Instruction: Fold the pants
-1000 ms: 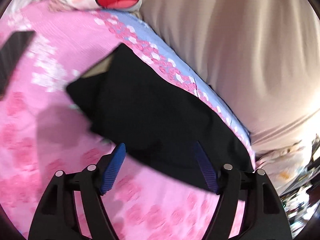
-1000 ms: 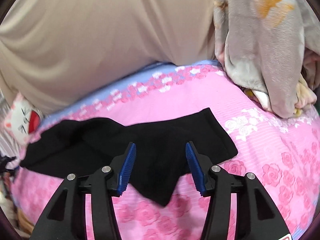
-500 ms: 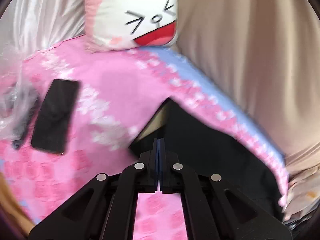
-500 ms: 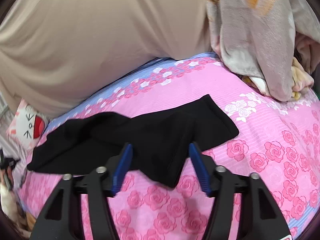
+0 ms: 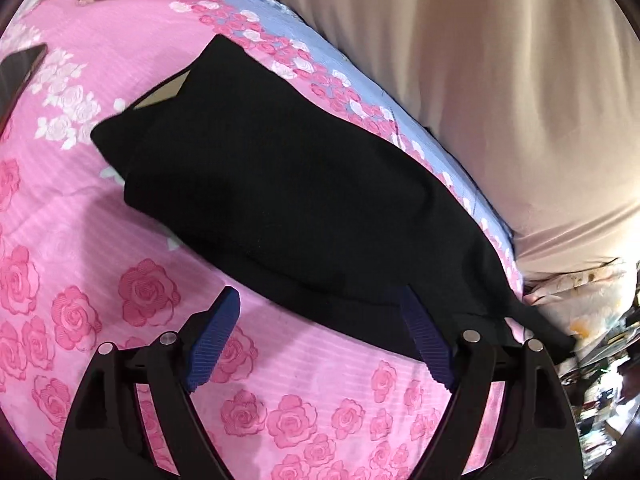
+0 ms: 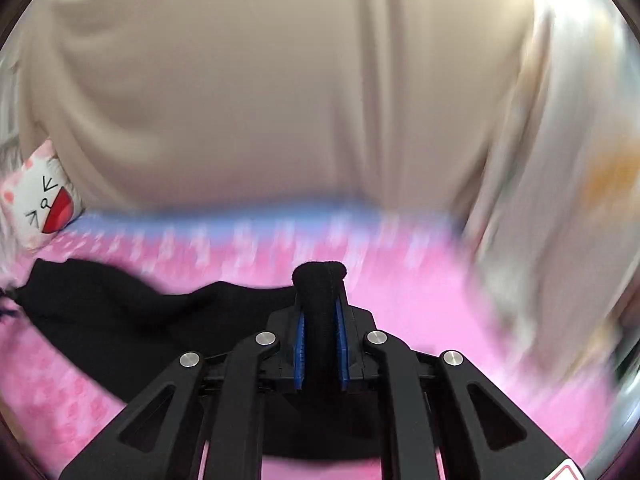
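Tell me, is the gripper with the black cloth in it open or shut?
Shut: the right gripper pinches a bunched fold of black fabric pants.

Both fisheye views bend straight lines and darken to black at the round rims. The left wrist view is evenly bright and mostly sharp, the black pants (image 5: 288,200) showing almost no surface detail. The right wrist view is heavily motion-blurred across the pink bedsheet (image 6: 420,300), with white glare, perhaps from a window, at upper right.
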Tool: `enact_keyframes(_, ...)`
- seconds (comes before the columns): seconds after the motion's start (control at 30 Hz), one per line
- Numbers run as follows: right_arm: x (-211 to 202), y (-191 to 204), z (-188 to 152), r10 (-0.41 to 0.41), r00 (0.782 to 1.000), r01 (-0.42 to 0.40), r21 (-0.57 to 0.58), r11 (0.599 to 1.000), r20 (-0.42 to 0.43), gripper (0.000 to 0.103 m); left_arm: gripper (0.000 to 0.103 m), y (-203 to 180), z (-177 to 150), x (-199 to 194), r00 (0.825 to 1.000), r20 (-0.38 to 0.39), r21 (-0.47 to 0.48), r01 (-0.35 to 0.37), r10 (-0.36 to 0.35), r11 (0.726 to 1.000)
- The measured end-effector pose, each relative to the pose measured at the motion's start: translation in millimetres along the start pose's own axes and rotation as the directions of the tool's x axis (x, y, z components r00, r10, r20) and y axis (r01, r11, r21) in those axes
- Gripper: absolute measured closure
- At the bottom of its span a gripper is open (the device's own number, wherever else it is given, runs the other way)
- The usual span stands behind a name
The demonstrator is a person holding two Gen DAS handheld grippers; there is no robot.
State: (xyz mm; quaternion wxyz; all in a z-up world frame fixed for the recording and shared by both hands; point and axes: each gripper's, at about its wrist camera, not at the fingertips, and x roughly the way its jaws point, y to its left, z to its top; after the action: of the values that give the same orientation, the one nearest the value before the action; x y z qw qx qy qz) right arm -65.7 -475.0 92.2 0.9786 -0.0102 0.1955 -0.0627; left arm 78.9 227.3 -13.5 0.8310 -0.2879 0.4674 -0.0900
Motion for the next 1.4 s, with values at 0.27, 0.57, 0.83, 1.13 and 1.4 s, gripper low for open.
enact_keyframes(0.27,9.0,-37.7,-126.1,-0.359,0.893,0.327,-0.156,0.932,-0.271,0.057,0.023,21.9,0.4,17.6,0.999,-0.039,-0.100,0.014,-0.018,0.995)
enact_keyframes(0.57,-30.5,-48.6,-133.3,-0.034,0.989,0.086,0.362,0.928,-0.147,0.028,0.075,25.7,26.3,31.0,0.996,-0.002,-0.156,0.091,-0.092,0.984)
enact_keyframes(0.83,-7.7,-2.8,-140.4,0.064,0.985,0.012,0.434,0.901,-0.161,0.028,0.100,19.2,53.5,-31.3,0.999,0.033,-0.011,0.004,-0.003,1.000)
enact_keyframes(1.13,10.3,-24.2,-151.4,0.016,0.971,0.104,0.478,0.872,-0.240,0.028,0.084,29.2,28.8,-15.3,0.922,0.032,0.084,-0.388,0.387,0.918)
enact_keyframes(1.4,64.6,-60.8,-154.6,0.154,0.911,0.053,0.479,0.876,-0.382,0.084,0.025,-50.5,-7.4,-49.1,0.896,0.253,0.184,-0.415,0.365,0.891)
